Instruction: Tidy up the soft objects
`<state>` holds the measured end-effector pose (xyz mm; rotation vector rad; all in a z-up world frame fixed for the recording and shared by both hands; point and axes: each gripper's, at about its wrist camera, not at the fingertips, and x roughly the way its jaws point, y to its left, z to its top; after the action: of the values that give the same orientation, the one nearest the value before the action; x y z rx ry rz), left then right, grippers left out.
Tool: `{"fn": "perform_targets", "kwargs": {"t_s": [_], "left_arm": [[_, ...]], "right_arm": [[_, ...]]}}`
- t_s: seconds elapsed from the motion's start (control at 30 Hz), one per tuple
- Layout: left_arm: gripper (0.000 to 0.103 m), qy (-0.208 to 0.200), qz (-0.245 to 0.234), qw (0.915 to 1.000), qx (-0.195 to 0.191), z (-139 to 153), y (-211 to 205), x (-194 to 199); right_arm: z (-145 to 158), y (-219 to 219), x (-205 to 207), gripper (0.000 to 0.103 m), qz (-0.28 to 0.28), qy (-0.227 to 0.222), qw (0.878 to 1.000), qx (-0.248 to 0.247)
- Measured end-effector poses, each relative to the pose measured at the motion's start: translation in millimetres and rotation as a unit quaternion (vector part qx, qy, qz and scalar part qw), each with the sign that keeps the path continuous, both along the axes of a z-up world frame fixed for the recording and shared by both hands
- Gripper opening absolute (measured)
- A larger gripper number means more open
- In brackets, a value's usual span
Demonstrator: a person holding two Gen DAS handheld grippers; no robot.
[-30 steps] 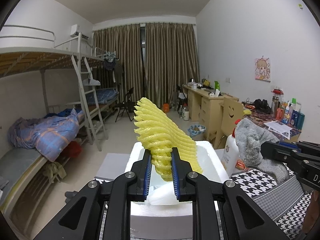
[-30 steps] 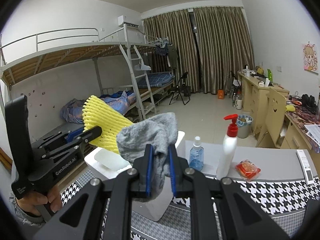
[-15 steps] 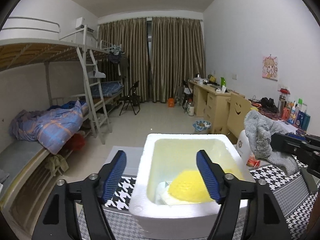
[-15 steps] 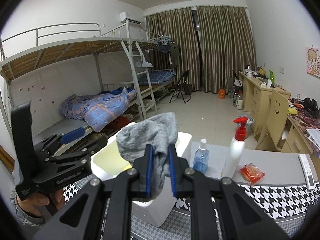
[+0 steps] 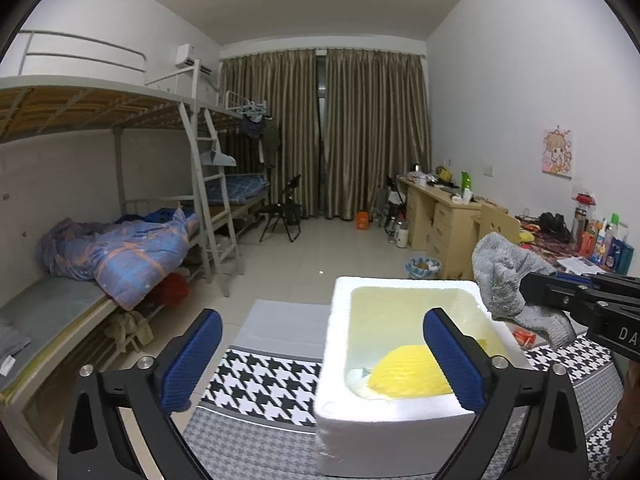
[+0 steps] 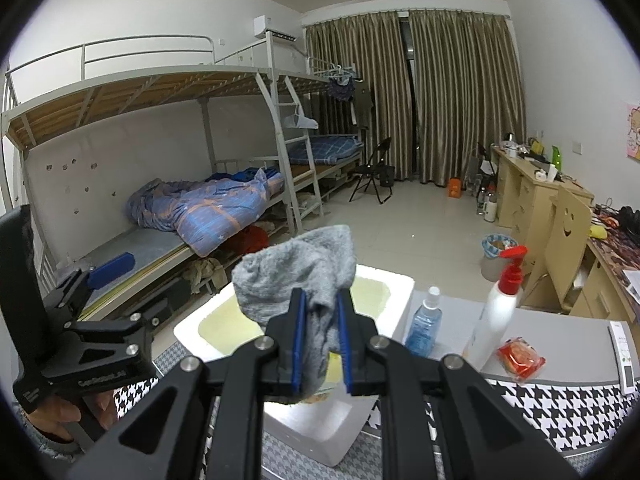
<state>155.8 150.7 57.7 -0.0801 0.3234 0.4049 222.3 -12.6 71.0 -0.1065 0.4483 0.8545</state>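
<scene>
A white foam box (image 5: 400, 420) stands on the houndstooth table; it also shows in the right wrist view (image 6: 396, 284). A yellow foam net (image 5: 408, 372) lies inside it. My left gripper (image 5: 320, 356) is open and empty, its fingers astride the box's left wall; it also shows in the right wrist view (image 6: 108, 292). My right gripper (image 6: 322, 344) is shut on a grey cloth (image 6: 296, 276) and holds it above the box's right rim, as the left wrist view (image 5: 508, 280) shows.
A blue spray bottle (image 6: 426, 320), a white pump bottle (image 6: 496, 312), a red packet (image 6: 520, 360) and a remote (image 6: 622, 356) lie on the table right of the box. A bunk bed (image 6: 200, 200) stands left, desks (image 6: 532, 192) right.
My left gripper opened and let the yellow foam net drop into the box, then drew back and left. My right gripper still holds the grey cloth, now nearer over the box.
</scene>
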Motion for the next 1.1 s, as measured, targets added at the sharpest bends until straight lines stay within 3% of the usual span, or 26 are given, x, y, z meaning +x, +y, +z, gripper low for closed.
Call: {"fn": "perform_targets", "kwargs": {"t_s": [0.6,0.7,0.77,1.1], "left_arm": [[0.101,-0.001,0.021,0.9998,-0.007,-5,17,-11],[0.101,-0.001,0.022,0.9997,-0.009,-5,20,-12],[0.101,-0.001,0.022,0.9997,-0.008,-5,22,-12],[0.101,0.000,0.023,0.9997,-0.011,-7,27,-13]], "right_arm": [[-8,22,15,0.019,0.007,0.020,1.000,-0.010],[-10,28,16,0.032,0.010,0.024,0.999,-0.019],[-11,30,16,0.063,0.008,0.022,1.000,-0.019],[-12,30,12,0.066,0.014,0.021,0.999,-0.030]]}}
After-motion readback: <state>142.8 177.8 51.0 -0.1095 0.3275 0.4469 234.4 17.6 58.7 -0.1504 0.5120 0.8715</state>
